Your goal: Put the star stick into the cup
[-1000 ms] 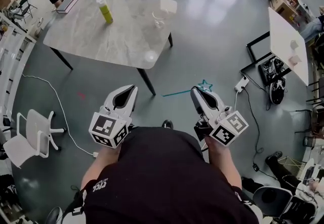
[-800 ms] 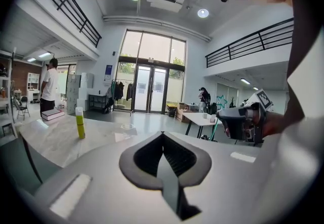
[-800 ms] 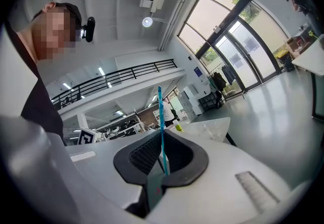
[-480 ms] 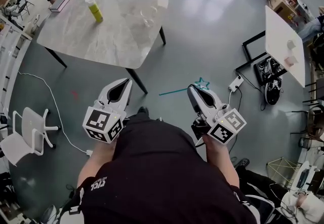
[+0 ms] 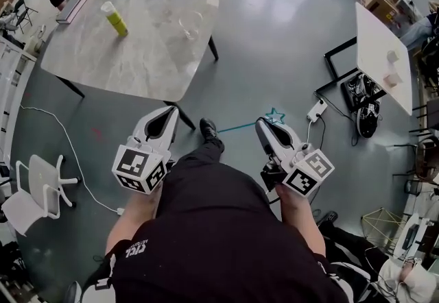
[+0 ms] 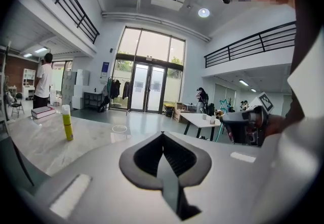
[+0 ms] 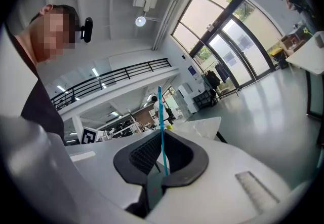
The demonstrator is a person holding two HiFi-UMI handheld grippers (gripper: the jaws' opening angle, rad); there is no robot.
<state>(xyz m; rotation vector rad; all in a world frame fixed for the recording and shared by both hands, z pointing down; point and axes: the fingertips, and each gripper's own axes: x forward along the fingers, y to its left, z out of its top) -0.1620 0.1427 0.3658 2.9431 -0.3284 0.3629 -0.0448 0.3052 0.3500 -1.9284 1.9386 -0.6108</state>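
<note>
A glossy grey floor (image 5: 274, 34) spreads under a grey marble-topped table (image 5: 103, 55), which stands well ahead of both pairs of jaws and bears a yellow-green bottle (image 5: 114, 19) and a clear cup (image 5: 186, 26). The left gripper (image 5: 167, 111) has its jaws pressed together, pointing towards that table's near corner. The right gripper (image 5: 264, 123) is clamped on the thin teal star stick (image 5: 236, 128) — its shaft runs crosswise out to the left of the jaws, its outlined star sits just past their tips — well apart from the cup.

Black T-shirt (image 5: 219, 240) (white print (image 5: 135, 249) on sleeve); black trousers (image 5: 199, 161); black shoe (image 5: 208, 129).
</note>
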